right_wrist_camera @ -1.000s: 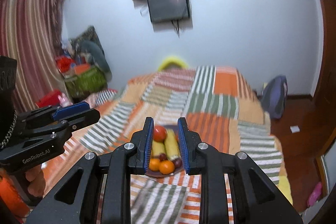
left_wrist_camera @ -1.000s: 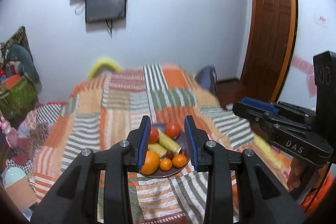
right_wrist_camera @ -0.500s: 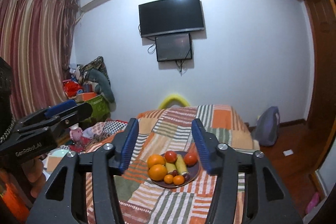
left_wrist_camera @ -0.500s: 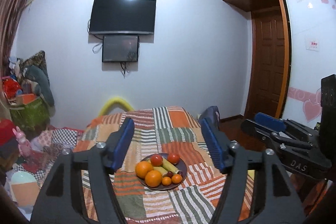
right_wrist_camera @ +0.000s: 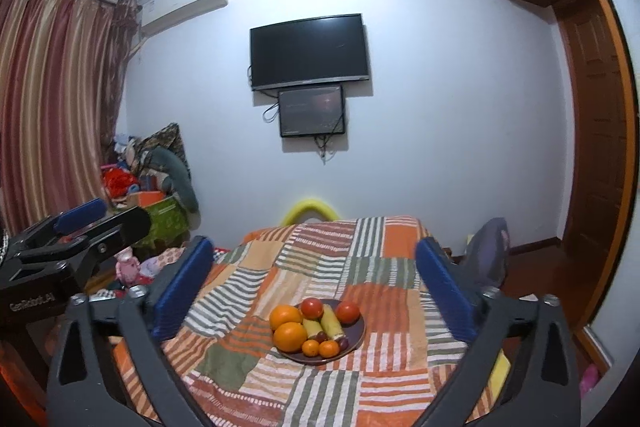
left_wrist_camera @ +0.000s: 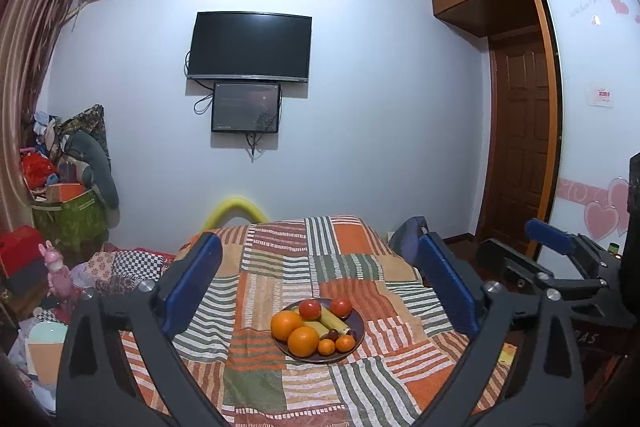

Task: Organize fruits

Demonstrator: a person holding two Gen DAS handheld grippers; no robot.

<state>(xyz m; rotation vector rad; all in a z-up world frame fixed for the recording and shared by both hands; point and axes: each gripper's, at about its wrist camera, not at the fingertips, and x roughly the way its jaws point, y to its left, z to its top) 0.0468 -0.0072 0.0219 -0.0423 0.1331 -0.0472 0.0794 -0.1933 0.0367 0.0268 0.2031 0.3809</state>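
Both your left gripper (left_wrist_camera: pixel 320 281) and right gripper (right_wrist_camera: pixel 308 279) gape wide, empty, well short of the plate (left_wrist_camera: pixel 357 341) where every fruit already sits, so sorting looks done.

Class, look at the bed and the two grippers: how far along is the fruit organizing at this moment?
Done: nothing visibly sorted; two oranges, tomatoes, bananas and small tangerines all sit together on the dark plate on the striped bedspread. In hand: nothing; the left gripper and right gripper are open and empty, short of the plate. Left: apparently every pick and placement.
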